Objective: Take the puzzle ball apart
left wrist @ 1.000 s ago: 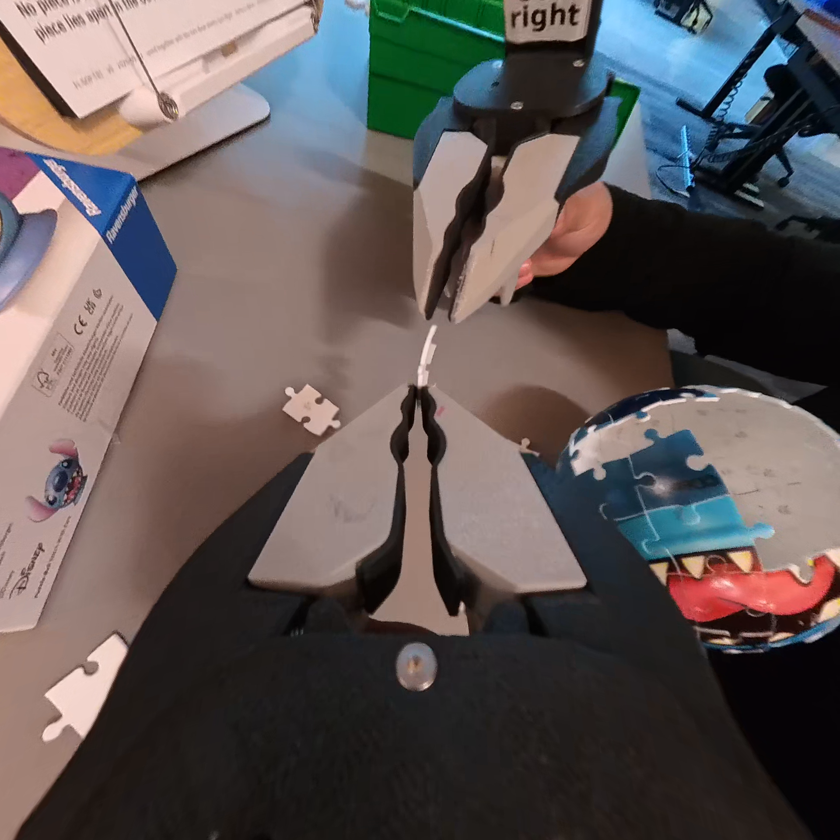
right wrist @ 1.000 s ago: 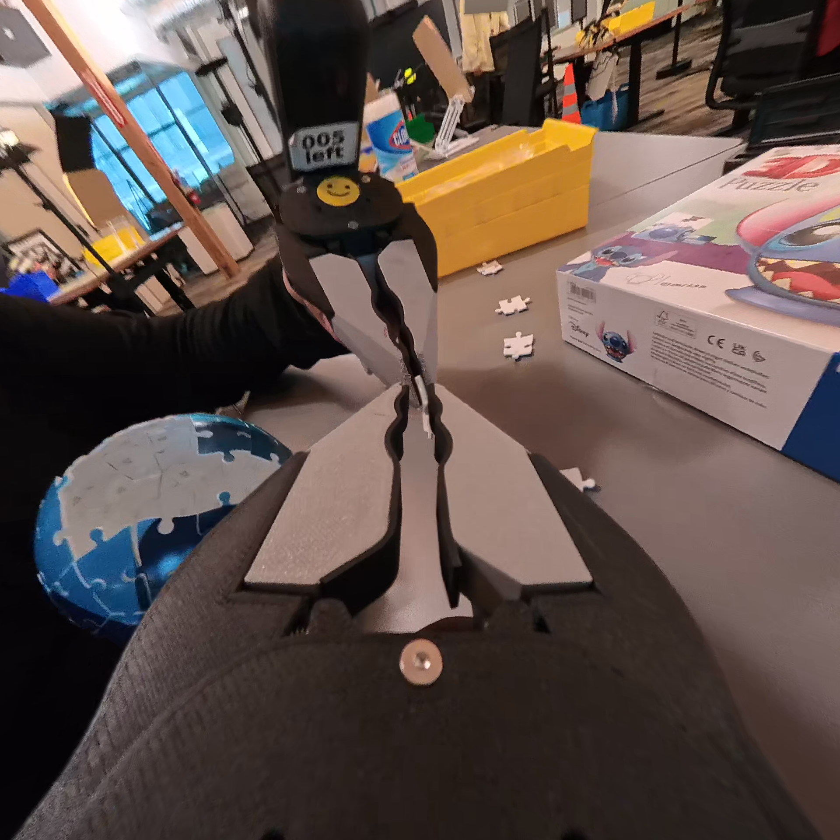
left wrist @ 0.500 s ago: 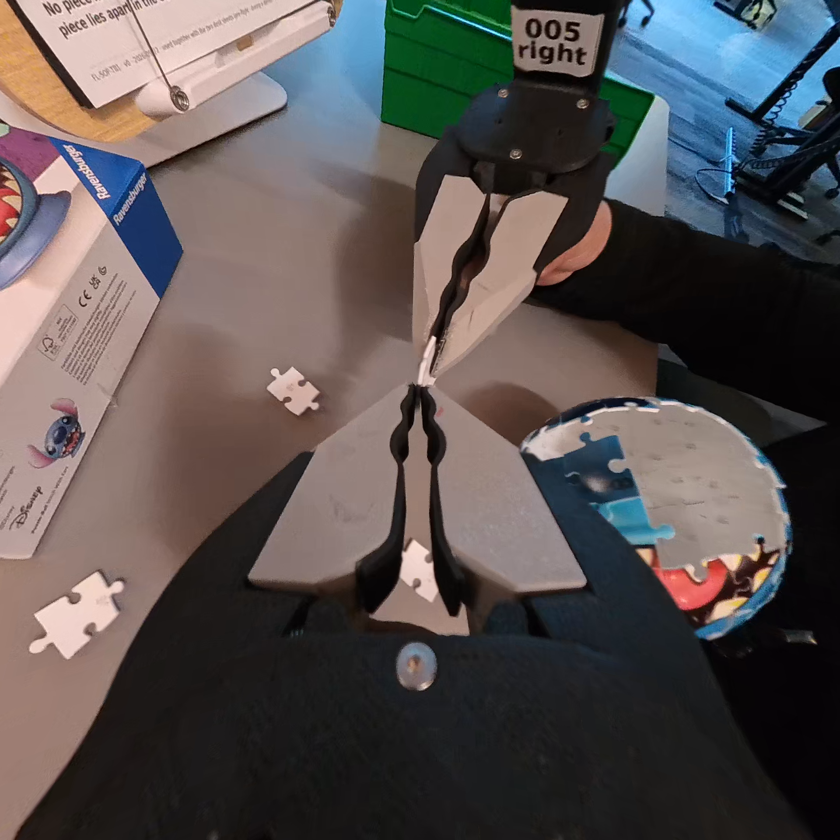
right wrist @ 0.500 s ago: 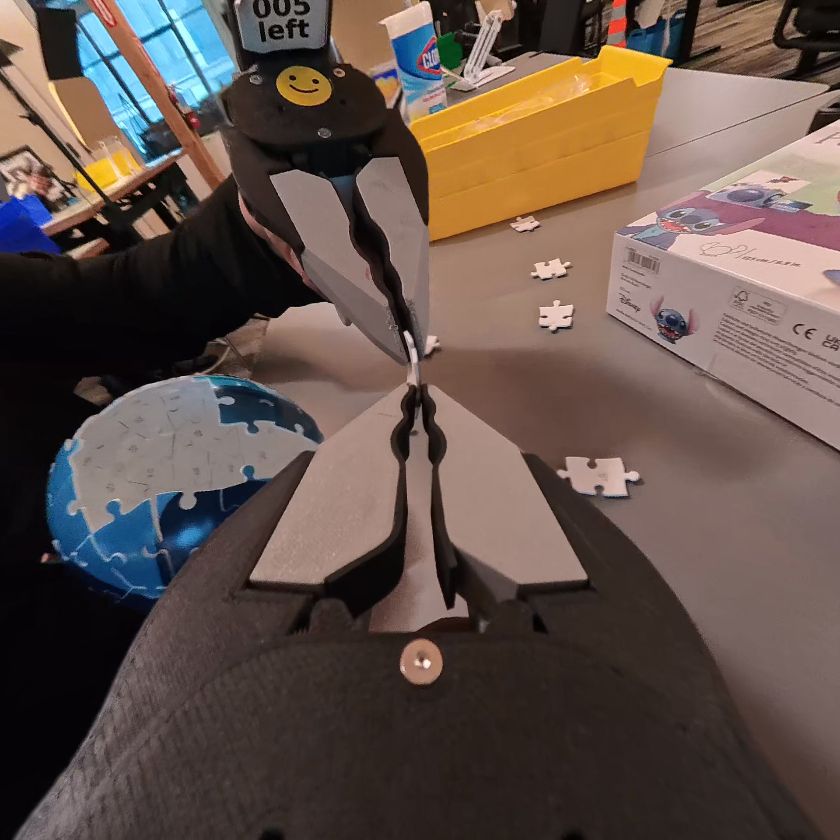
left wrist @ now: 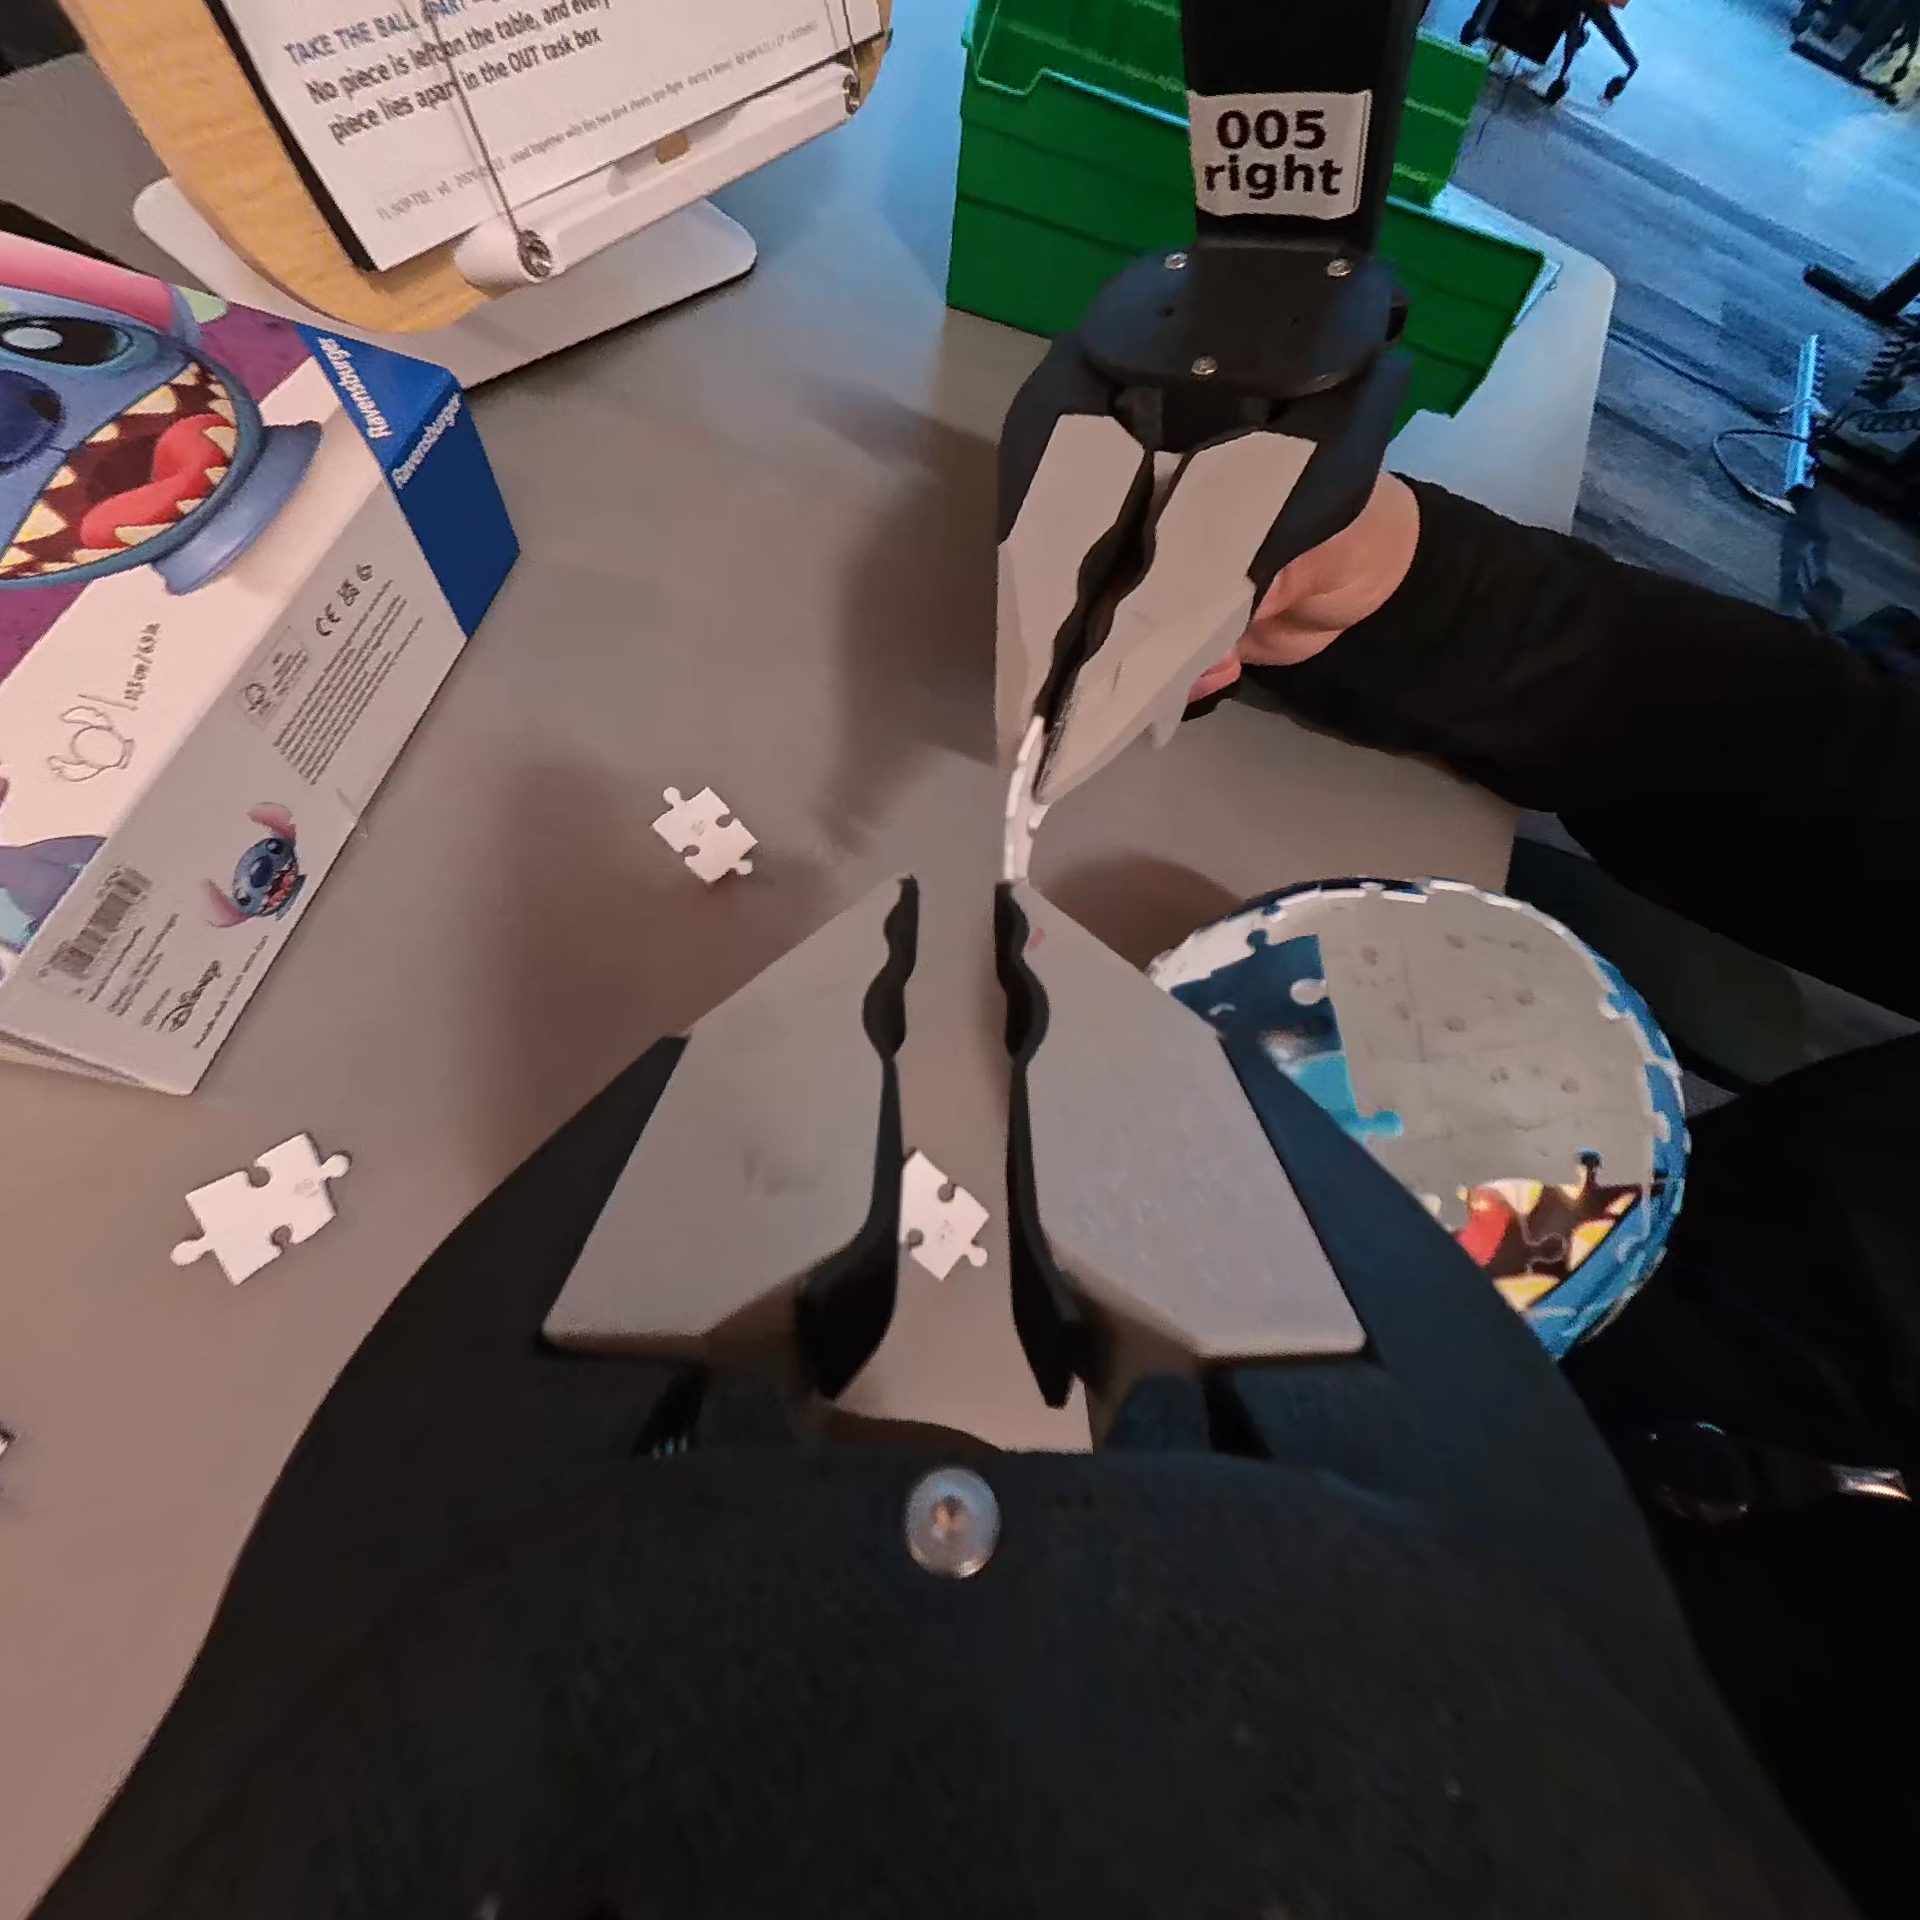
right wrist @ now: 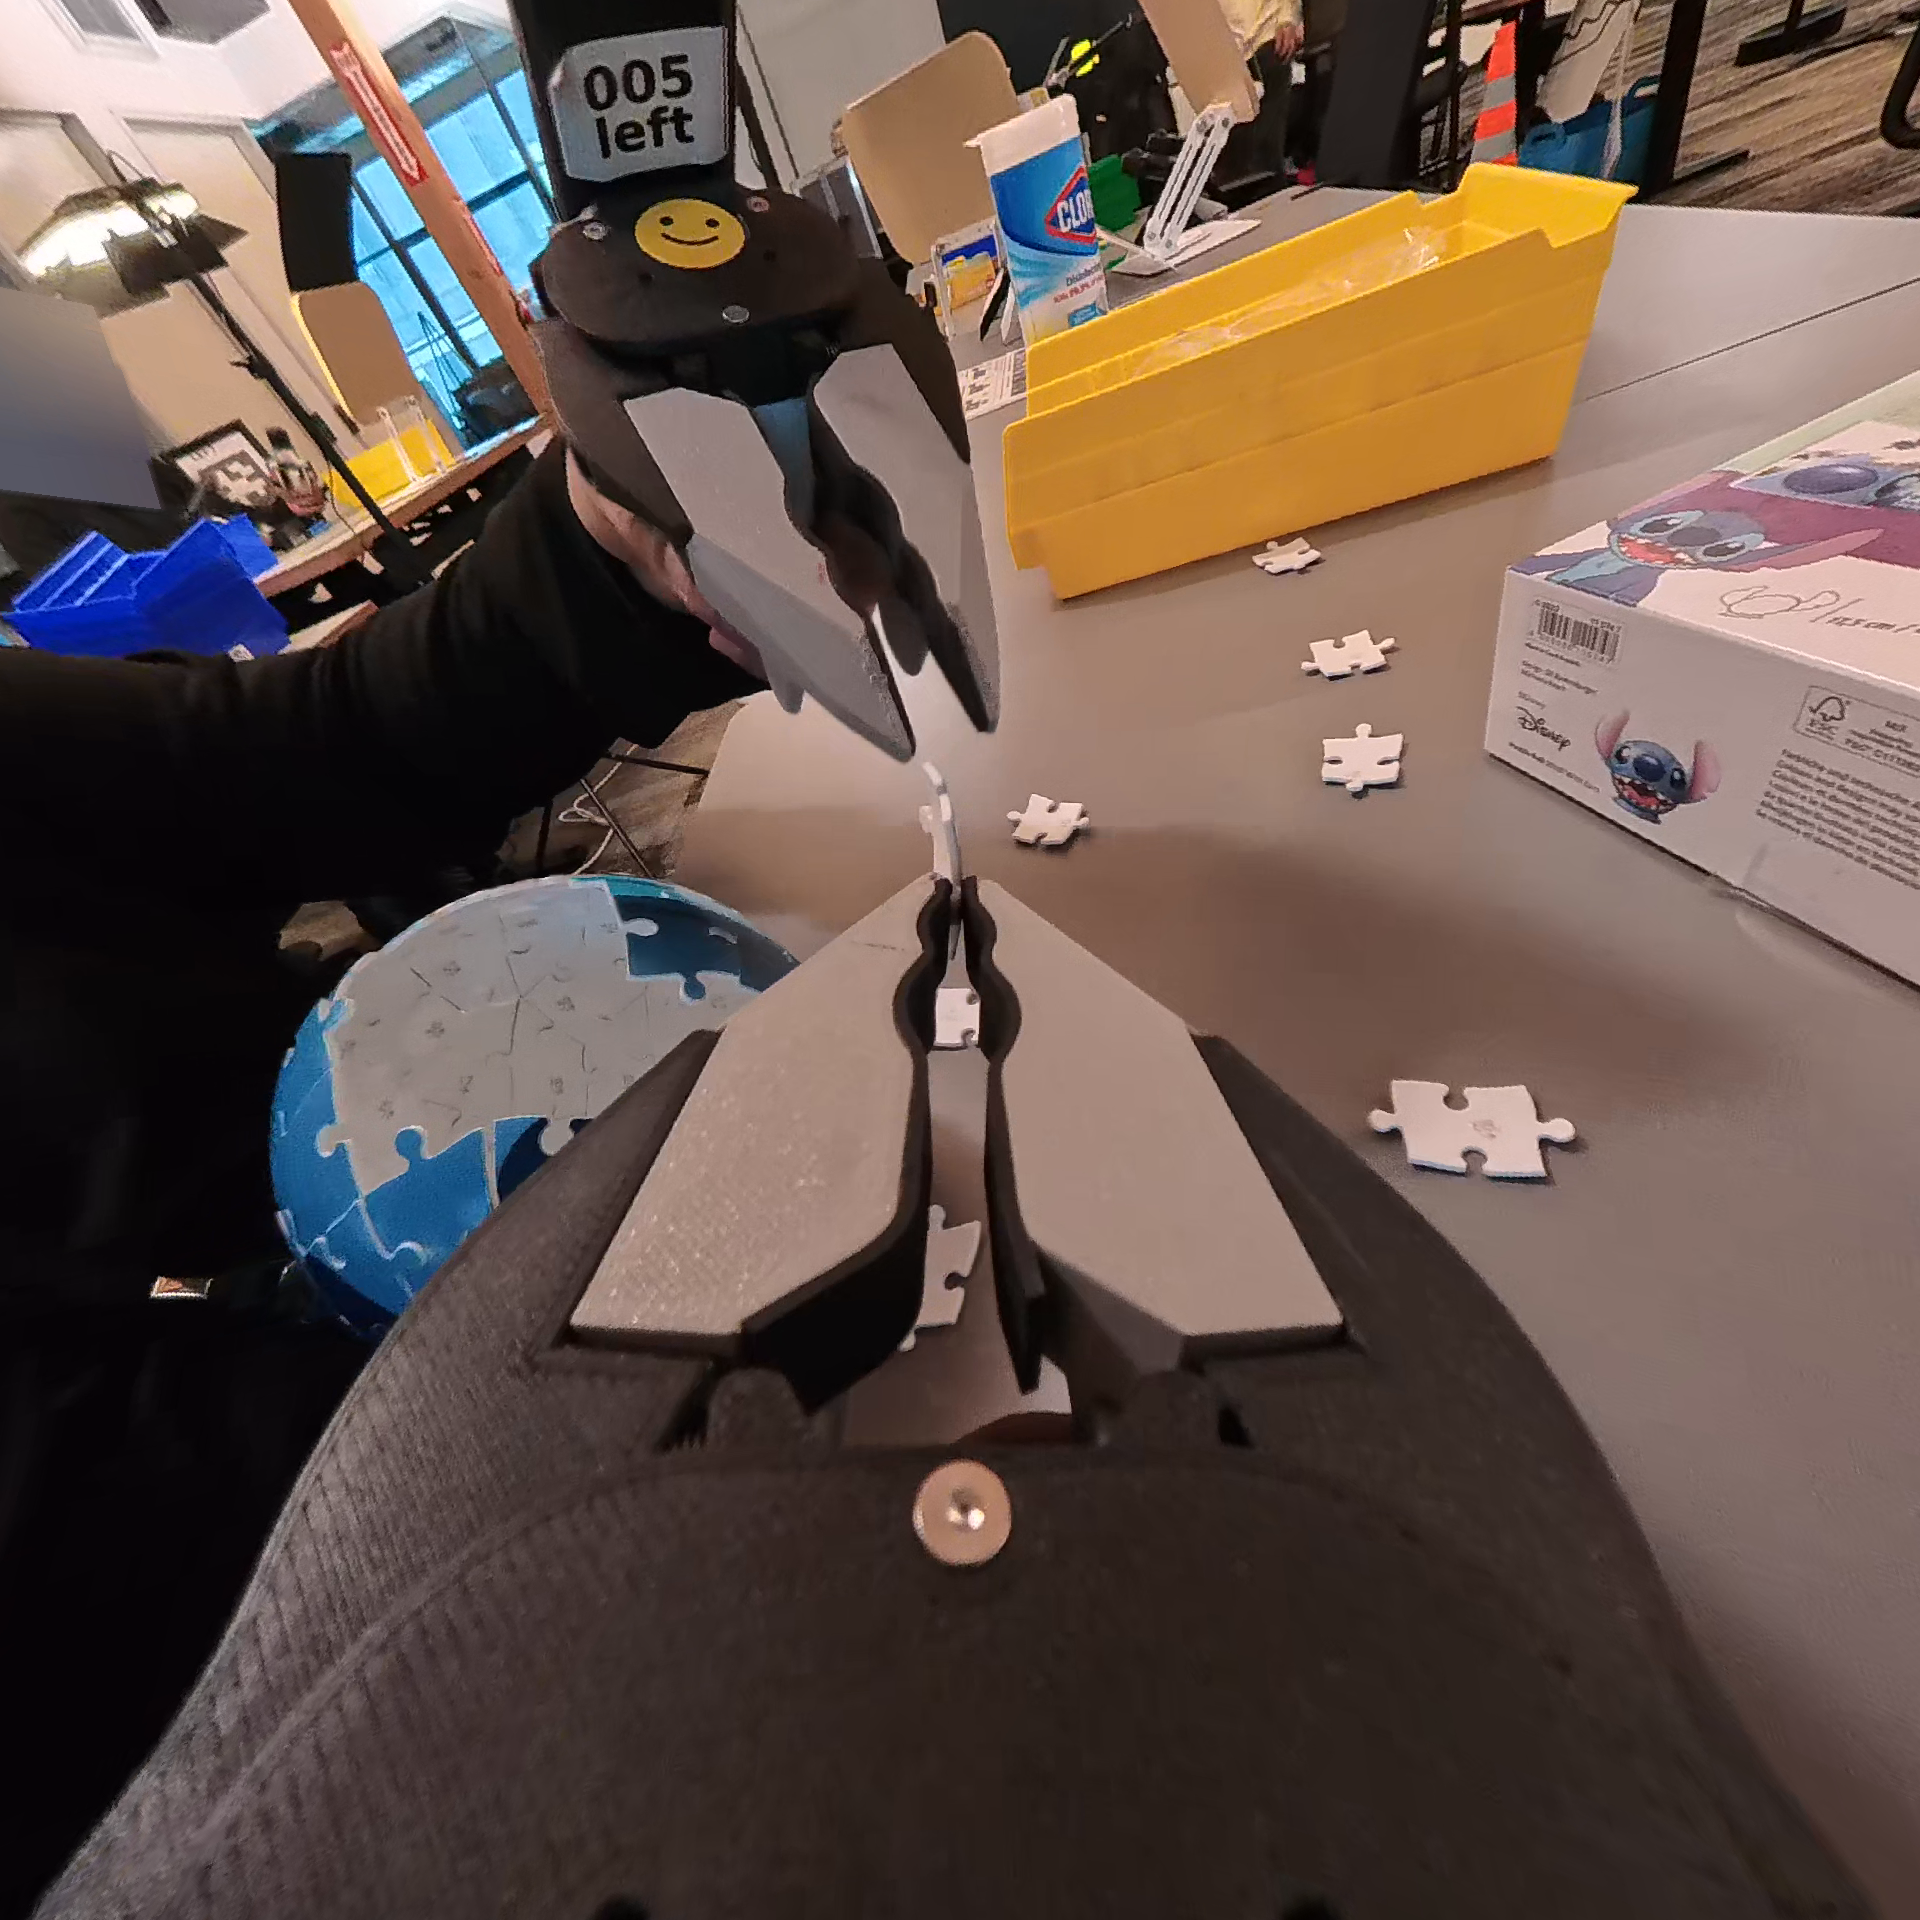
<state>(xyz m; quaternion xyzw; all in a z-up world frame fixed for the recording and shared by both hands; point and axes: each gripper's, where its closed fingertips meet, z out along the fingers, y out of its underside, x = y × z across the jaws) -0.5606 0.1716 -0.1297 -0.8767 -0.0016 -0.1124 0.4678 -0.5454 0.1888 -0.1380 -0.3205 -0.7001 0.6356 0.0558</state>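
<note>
The left gripper (left wrist: 954, 894) is hovering over the grey counter (left wrist: 582, 644) with its fingers (left wrist: 769, 1122) parted and nothing between them. A loose white puzzle piece (left wrist: 940, 1218) is lying on the counter beneath the gap. Just to its right, the puzzle ball (left wrist: 1455, 1091) is sitting at the counter's near edge, already opened, so that its pale grey inside is showing within a blue rim.

The right gripper (right wrist: 954, 883) is pointing tip to tip at the left one, its fingers (right wrist: 769, 1122) clenched on a curved white piece (right wrist: 943, 821) that is sticking out past the tips, edge-on. That piece is hanging in the air between the two grippers, close to the left gripper's tips and clear of them.

More white pieces are lying scattered on the counter: one (left wrist: 707, 833) just beyond the left gripper and one (left wrist: 260, 1205) to its left. The puzzle box (left wrist: 208, 665) is resting farther left. Beyond the right gripper, a green bin (left wrist: 1039, 187) and a stand holding a printed sheet (left wrist: 540, 114) are standing at the back. From the right wrist view, a yellow bin (right wrist: 1299, 405) is sitting farther along the counter.
</note>
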